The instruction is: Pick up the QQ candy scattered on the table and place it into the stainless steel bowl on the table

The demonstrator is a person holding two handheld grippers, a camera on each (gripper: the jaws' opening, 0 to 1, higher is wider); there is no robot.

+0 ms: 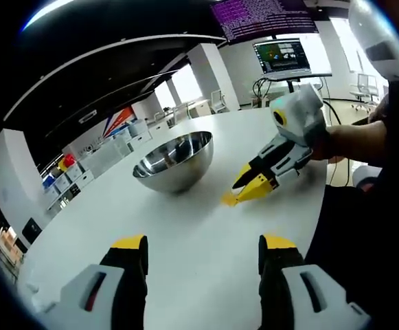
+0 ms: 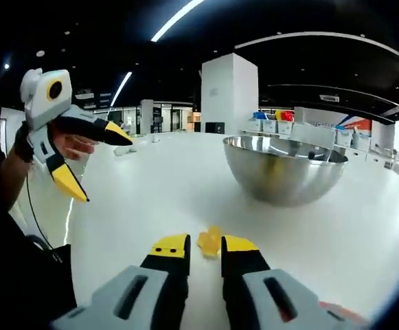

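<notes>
My left gripper hangs above the white table with its yellow-tipped jaws spread wide and nothing between them; in the right gripper view it shows off to the side, raised off the surface in my hand, jaws splayed apart. My right gripper is low over the table, its jaws drawn close on either side of a small yellow QQ candy that sits between the tips; I cannot tell whether the pads are touching the candy. In the left gripper view the right gripper has its yellow tips down at the tabletop, near the edge closest to me. The stainless steel bowl stands upright well in from the table's edges, just beyond the right gripper's tips and apart from them. In the right gripper view the bowl rises past the candy, with something yellowish dimly seen inside.
</notes>
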